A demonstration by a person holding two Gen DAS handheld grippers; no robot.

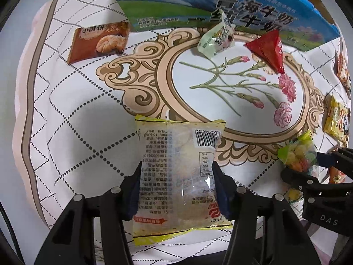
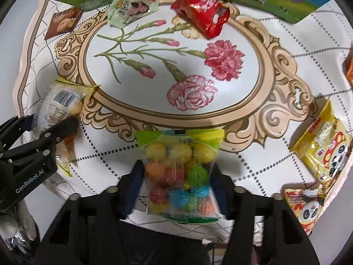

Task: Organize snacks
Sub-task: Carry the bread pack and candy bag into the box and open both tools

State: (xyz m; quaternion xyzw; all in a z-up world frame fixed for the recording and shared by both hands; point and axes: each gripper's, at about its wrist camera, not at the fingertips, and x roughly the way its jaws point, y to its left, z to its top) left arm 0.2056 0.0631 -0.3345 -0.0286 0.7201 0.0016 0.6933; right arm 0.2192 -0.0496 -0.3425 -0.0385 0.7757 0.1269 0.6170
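Observation:
My left gripper [image 1: 176, 190] is shut on a clear, yellow-edged biscuit packet [image 1: 176, 154], held above the flowered tablecloth [image 1: 77, 132]. My right gripper [image 2: 176, 190] is shut on a clear bag of coloured candy balls [image 2: 178, 172]; that bag also shows in the left wrist view [image 1: 297, 154]. The biscuit packet shows at the left of the right wrist view [image 2: 59, 108]. On the cloth lie a brown cookie packet [image 1: 99, 42], a pale green packet [image 1: 216, 37] and a red packet [image 1: 267, 48].
A blue milk carton box [image 1: 198, 4] stands at the far edge of the table. Yellow panda snack packets [image 2: 324, 150] and a red panda packet [image 2: 306, 203] lie at the right. An orange packet [image 2: 349, 70] sits at the right edge.

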